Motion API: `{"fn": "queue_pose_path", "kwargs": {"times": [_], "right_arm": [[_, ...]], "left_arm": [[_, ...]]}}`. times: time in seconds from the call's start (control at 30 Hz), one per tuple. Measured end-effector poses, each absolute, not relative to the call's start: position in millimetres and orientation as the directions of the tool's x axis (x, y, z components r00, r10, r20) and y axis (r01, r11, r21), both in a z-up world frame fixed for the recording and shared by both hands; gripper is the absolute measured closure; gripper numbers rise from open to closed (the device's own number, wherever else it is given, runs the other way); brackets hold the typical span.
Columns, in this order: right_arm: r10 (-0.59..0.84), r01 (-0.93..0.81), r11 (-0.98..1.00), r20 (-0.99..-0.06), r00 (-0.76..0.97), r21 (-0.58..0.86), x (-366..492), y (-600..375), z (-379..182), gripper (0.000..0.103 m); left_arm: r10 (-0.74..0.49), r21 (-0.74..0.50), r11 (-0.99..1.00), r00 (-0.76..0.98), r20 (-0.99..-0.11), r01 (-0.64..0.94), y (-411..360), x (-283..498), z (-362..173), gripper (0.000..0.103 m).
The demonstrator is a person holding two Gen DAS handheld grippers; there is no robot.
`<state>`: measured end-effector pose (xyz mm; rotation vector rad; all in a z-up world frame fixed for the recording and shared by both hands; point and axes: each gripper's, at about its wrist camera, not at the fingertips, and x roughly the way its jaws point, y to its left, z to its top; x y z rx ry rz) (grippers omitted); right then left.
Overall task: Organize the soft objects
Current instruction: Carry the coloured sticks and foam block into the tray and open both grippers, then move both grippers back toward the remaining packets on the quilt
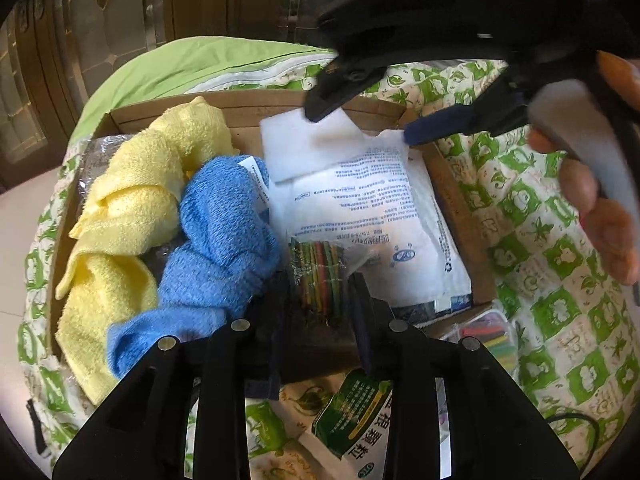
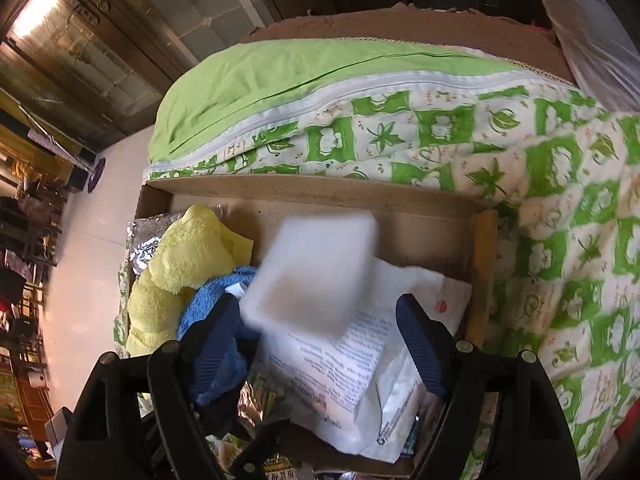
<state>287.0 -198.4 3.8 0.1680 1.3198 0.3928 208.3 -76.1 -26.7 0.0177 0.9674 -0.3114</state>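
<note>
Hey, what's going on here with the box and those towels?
A person with a handheld gripper in each hand is sorting soft things into a cardboard box on a green patterned quilt. The right gripper is open, with a white sponge block between its fingers. The left gripper straddles a clear packet of coloured bands. A yellow towel, blue towel and white printed packets already lie inside.

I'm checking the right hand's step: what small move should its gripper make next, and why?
Probably lift the right gripper straight up out of the cardboard box. Its jaws stand open, the white sponge touches neither pad, and it sits over the white packets inside the box, so nothing seems left to hold.
</note>
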Motion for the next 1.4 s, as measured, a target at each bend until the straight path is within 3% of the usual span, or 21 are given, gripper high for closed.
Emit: {"fn": "queue_pose_path", "kwargs": {"times": [0.13, 0.57, 0.73, 0.87, 1.0, 1.13, 1.33, 1.4], "right_arm": [[0.384, -0.157, 0.921, -0.898, 0.214, 0.356, 269.4, -218.0, 11.0, 0.022], [0.427, -0.103, 0.904, -0.878, 0.215, 0.414, 164.4, -257.9, 11.2, 0.021], [0.457, -0.049, 0.887, -0.859, 0.228, 0.459, 122.9, -266.6, -3.9, 0.021], [0.475, -0.015, 0.872, -0.840, 0.263, 0.489, 91.1, -273.6, -23.9, 0.021], [0.402, -0.098, 0.915, -0.881, 0.249, 0.390, 78.4, -255.0, -35.6, 0.021], [0.439, -0.118, 0.899, -0.876, 0.202, 0.423, 76.4, -243.7, -35.1, 0.021], [0.324, -0.154, 0.941, -0.932, 0.160, 0.301, 61.1, -220.1, -55.1, 0.020], [0.302, -0.176, 0.946, -0.937, 0.174, 0.272, 57.6, -211.6, -55.6, 0.013]], "left_arm": [[-0.241, -0.110, 0.958, 0.540, -0.806, 0.265, -74.4, 200.0, -20.9, 0.061], [-0.161, -0.035, 0.970, 0.524, -0.836, 0.242, -51.0, 147.6, -8.7, 0.060], [-0.176, -0.109, 0.980, 0.482, -0.858, 0.164, -17.2, 121.7, -8.7, 0.059], [-0.197, -0.159, 0.980, 0.459, -0.866, 0.119, 0.1, 98.9, -13.1, 0.049], [-0.199, -0.154, 0.978, 0.420, -0.885, 0.138, -3.7, 85.4, -18.8, 0.049], [-0.173, -0.115, 0.978, 0.369, -0.913, 0.175, -17.5, 82.3, -31.4, 0.049], [-0.143, -0.093, 0.983, 0.337, -0.930, 0.161, -16.8, 83.1, -42.5, 0.049], [-0.148, -0.100, 0.983, 0.337, -0.930, 0.154, -16.1, 83.5, -43.0, 0.049]]}}
